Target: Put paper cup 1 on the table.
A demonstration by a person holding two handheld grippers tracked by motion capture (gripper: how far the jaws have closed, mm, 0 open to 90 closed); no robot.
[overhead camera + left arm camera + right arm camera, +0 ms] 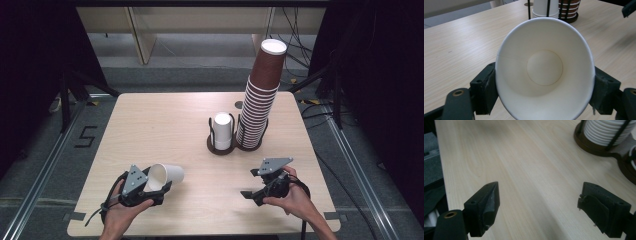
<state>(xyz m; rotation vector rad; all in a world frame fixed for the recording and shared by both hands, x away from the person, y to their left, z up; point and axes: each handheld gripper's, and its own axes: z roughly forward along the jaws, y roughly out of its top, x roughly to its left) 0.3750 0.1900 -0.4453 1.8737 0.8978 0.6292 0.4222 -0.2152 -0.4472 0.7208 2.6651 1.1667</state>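
My left gripper [159, 188] is shut on a white paper cup [166, 176], held on its side near the table's front left. In the left gripper view the cup [544, 67] has its open mouth facing the camera, and the two jaws press its sides so that the rim is squeezed oval. My right gripper [250, 186] hovers open over the front right of the table. Its jaws stand wide apart above bare wood in the right gripper view [539, 207]. A dark two-ring cup holder [221, 146] at mid-table holds a short stack of white cups [222, 130] and a tall leaning stack of brown cups [261, 95].
The light wooden table [165, 125] stands on a grey floor, with dark curtains at both sides. Cables lie on the floor at the back right. A small dark disc [239, 105] is set in the tabletop behind the holder.
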